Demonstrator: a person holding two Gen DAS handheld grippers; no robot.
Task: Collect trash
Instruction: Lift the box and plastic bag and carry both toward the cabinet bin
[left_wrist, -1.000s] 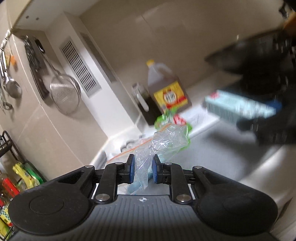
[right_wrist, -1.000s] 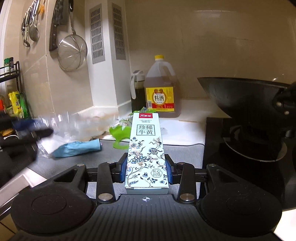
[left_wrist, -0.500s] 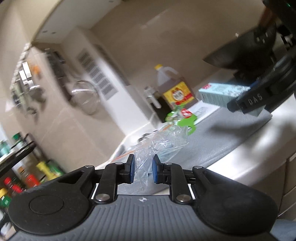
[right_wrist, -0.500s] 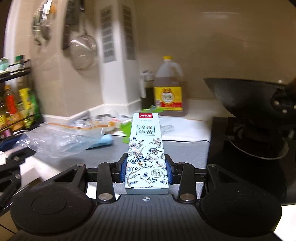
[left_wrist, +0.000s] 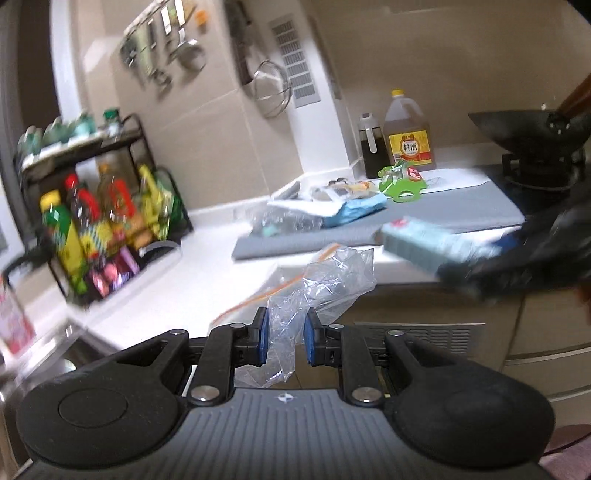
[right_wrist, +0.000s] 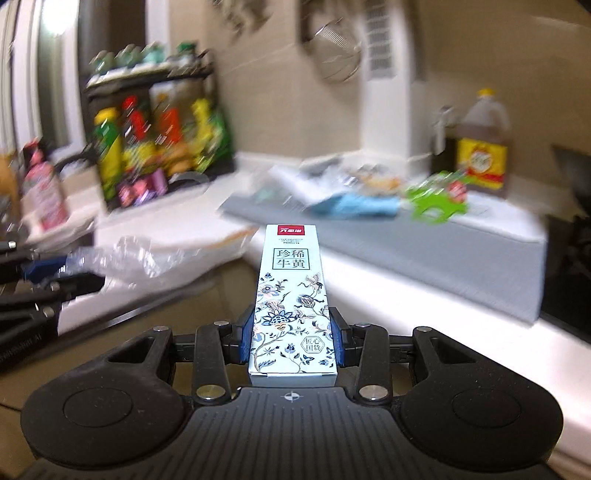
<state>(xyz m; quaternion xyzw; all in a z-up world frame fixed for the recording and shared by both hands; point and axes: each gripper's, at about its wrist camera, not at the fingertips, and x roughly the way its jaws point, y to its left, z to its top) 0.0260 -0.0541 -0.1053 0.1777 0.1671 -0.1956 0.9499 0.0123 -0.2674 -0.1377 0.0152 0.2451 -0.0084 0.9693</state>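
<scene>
My left gripper (left_wrist: 283, 341) is shut on a crumpled clear plastic bag (left_wrist: 325, 280) with an orange strip, held off the front of the counter. In the right wrist view the same bag (right_wrist: 125, 258) and the left gripper (right_wrist: 44, 275) show at the left edge. My right gripper (right_wrist: 291, 338) is shut on a long pale-blue floral carton (right_wrist: 291, 295) with a red label, pointing away from me. In the left wrist view that carton (left_wrist: 424, 243) appears blurred at the right. More trash lies on the grey mat (left_wrist: 443, 214): a blue wrapper (left_wrist: 360, 210), a green plastic piece (left_wrist: 400, 186) and clear packets.
A rack of sauce bottles (left_wrist: 99, 214) stands on the white counter (left_wrist: 166, 288) at the left. An oil jug (left_wrist: 408, 133) and a dark bottle (left_wrist: 371, 146) sit by the wall. A black wok (left_wrist: 532, 129) rests on the stove at right. Cabinet fronts (left_wrist: 480, 332) lie below the counter edge.
Both grippers have pulled back from the mat toward the counter's front edge and swung left, each keeping its hold. The sauce rack has come into view.
</scene>
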